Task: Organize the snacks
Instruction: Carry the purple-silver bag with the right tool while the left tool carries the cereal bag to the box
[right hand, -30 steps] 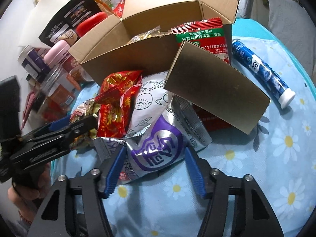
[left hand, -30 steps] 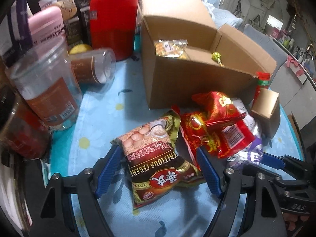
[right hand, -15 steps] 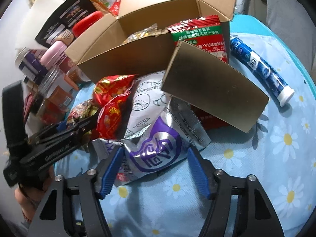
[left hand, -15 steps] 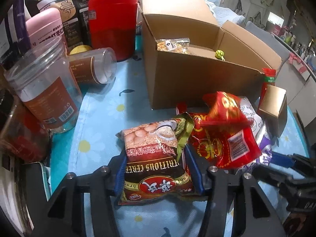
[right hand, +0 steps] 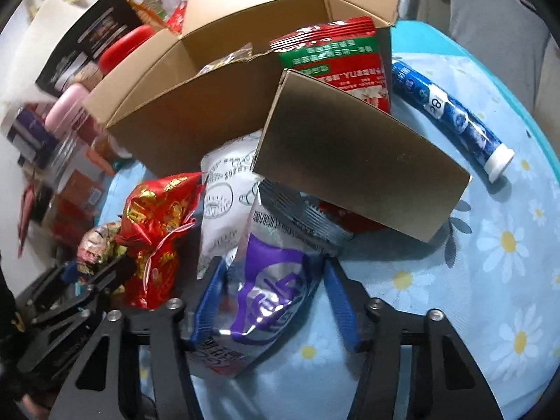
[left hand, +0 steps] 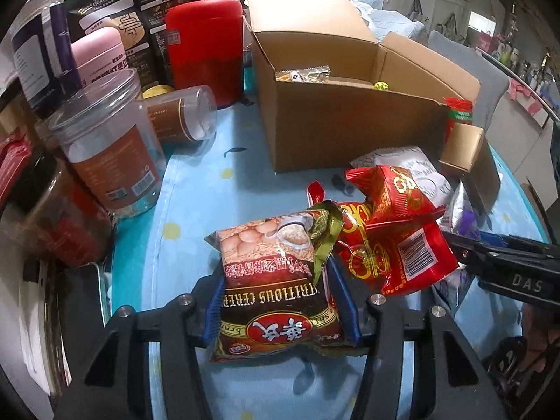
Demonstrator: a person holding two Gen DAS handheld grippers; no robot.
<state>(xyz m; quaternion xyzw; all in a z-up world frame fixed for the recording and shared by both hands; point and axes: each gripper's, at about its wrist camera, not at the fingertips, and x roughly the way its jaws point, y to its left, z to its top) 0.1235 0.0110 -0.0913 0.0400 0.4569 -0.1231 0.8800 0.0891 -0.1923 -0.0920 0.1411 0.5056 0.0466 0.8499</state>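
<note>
Left gripper is clamped across the middle of the cereal packet, near the cardboard box; right gripper is closing on the purple-and-silver pouch, pads probably touching, though blur hides it. Both bags look light, crinkly and slippery, so grip mid-body. The box holds a small clear snack pack and little else visible.

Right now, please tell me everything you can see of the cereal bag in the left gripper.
The cereal bag is a glossy pillow pack, brown and gold, with pictured eggs and oats, a dark band of upside-down lettering and a red oval logo. It looks full and sealed. Its gold top seam is crumpled and bends toward the red bags, which it touches. The left gripper pinches its lower half, one blue pad on each side. Whether it rests on the tablecloth or is lifted, I cannot tell.
</note>
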